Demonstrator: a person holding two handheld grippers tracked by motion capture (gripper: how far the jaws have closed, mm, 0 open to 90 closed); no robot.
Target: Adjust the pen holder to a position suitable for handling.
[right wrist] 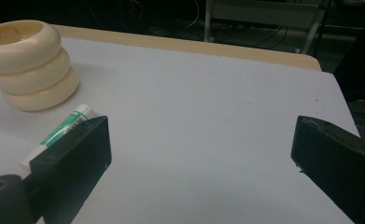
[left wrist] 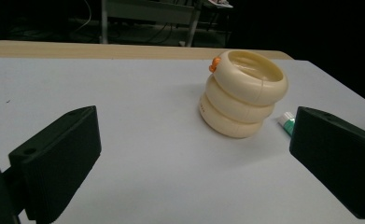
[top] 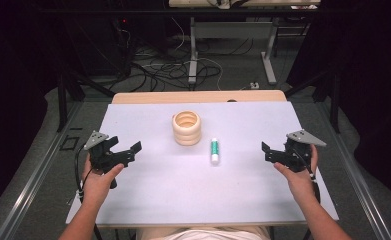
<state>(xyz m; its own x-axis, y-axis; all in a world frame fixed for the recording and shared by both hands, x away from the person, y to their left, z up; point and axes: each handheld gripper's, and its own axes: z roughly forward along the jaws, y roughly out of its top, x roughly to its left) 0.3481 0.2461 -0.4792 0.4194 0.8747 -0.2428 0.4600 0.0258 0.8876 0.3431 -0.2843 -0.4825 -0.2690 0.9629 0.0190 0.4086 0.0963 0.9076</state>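
Note:
A cream holder (top: 187, 128) made of three stacked rings stands upright near the middle of the white tabletop (top: 173, 195). Just right of it lies a green and white tube (top: 214, 150). My left gripper (top: 127, 148) hovers open at the left, apart from both. My right gripper (top: 268, 153) is held open at the right. In the left gripper view the holder (left wrist: 243, 93) sits ahead between the wide jaws, with a small orange bit (left wrist: 214, 64) on its rim and the tube (left wrist: 286, 122) behind the right jaw. In the right gripper view the tube (right wrist: 66, 126) lies partly behind the left jaw, the holder (right wrist: 28, 65) farther left.
The table's wooden far edge (top: 198, 96) runs behind the white surface. Beyond it are a grey floor with loose cables (top: 168, 67) and metal desk legs (top: 193, 55). Dark frame posts (top: 62, 100) stand at both sides.

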